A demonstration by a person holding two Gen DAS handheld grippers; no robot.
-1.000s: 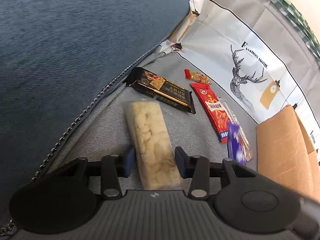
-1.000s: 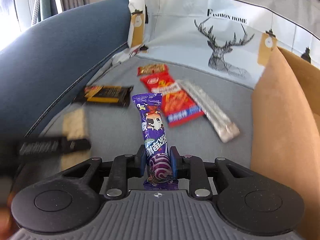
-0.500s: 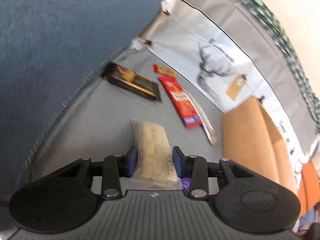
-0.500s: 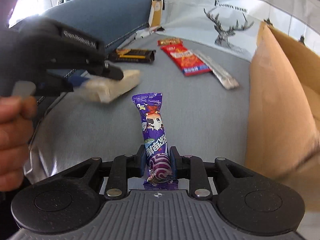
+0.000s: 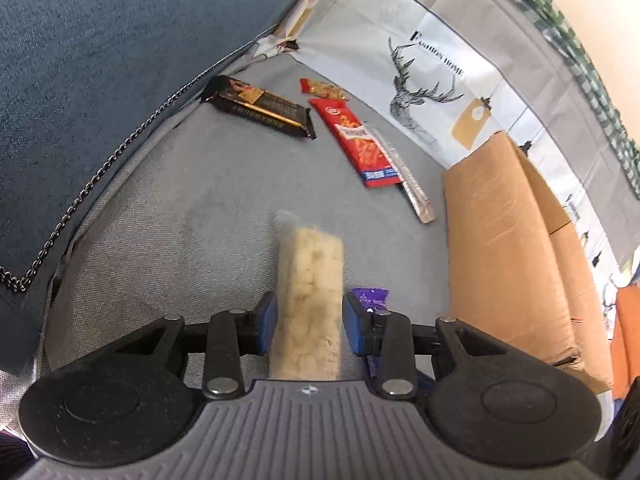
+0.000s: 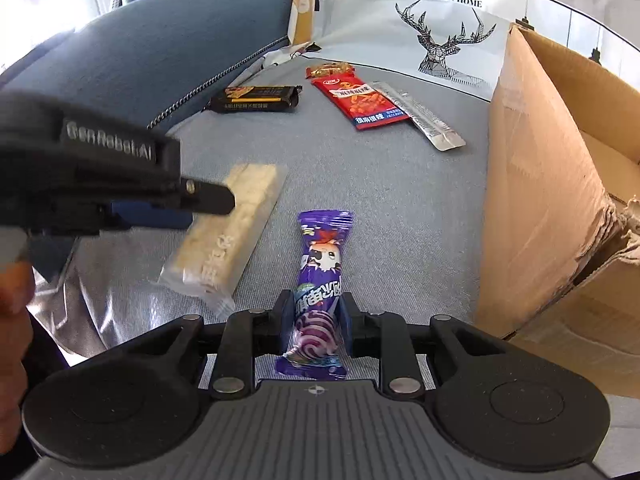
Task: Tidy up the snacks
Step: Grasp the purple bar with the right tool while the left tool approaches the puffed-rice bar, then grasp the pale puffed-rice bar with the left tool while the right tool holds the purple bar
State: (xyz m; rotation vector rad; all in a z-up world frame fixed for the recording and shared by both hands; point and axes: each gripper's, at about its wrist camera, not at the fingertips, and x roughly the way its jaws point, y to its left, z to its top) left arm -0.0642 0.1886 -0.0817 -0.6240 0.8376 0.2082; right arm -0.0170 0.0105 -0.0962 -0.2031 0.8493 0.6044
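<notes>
My left gripper (image 5: 309, 320) is shut on a pale rice-crisp bar in clear wrap (image 5: 310, 280) and holds it above the grey sofa seat (image 5: 180, 208). The bar also shows in the right wrist view (image 6: 228, 236), held by the left gripper's fingers (image 6: 208, 196). My right gripper (image 6: 316, 320) is shut on a purple candy packet (image 6: 322, 276), lifted off the seat. The packet's top edge peeks out in the left wrist view (image 5: 370, 296). An open cardboard box (image 6: 540, 184) stands to the right.
On the seat further back lie a black-and-gold bar (image 6: 256, 99), a red snack packet (image 6: 360, 100), a small orange-red packet (image 6: 330, 69) and a silver stick pack (image 6: 420, 120). A deer-print cushion (image 6: 440, 28) and a blue sofa arm (image 6: 160, 52) bound the seat.
The left gripper closed on the rice-crisp bar, lifted it off the seat and drew back toward the right gripper. The right gripper stays shut on the purple packet, now nearer the box.
</notes>
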